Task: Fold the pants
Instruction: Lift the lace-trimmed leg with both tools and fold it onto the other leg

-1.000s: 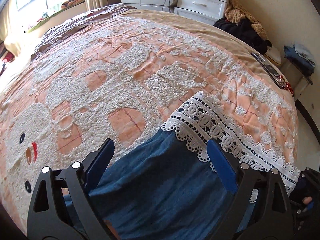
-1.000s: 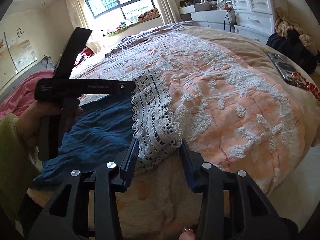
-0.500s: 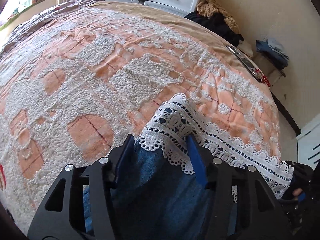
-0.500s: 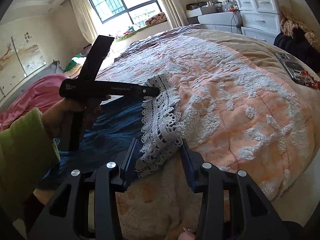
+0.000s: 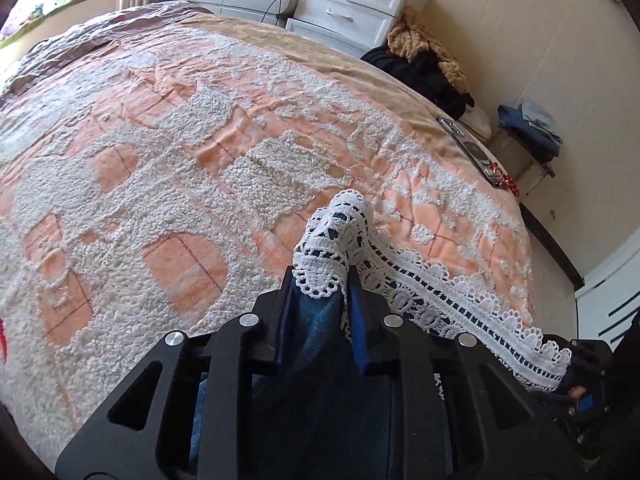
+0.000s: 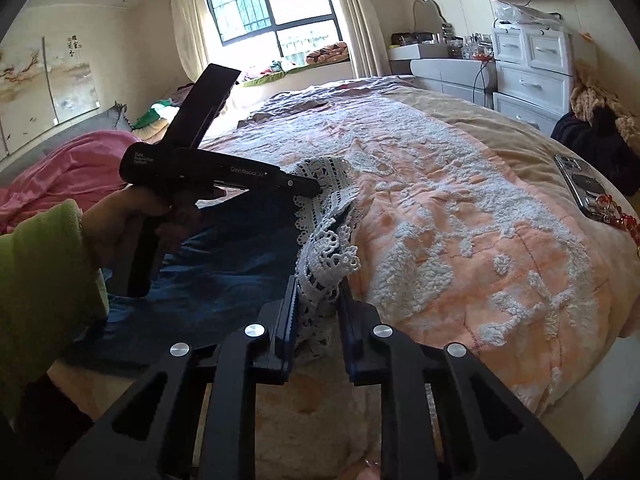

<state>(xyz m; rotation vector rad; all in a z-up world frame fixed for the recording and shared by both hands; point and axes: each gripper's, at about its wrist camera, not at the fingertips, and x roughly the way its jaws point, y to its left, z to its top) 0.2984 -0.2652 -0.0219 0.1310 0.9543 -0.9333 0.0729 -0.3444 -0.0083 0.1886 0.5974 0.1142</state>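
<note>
Denim pants (image 5: 316, 320) pinched at the lace hem by left gripper (image 5: 320, 288) and right gripper (image 6: 318, 292)

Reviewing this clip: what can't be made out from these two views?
- Pants: waistband and full length, cut off by the lower edge in the left wrist view and hidden behind the sleeve in the right.
- Label on the left gripper: too small to read.
- Items on the dresser: too small, top edge.
</note>
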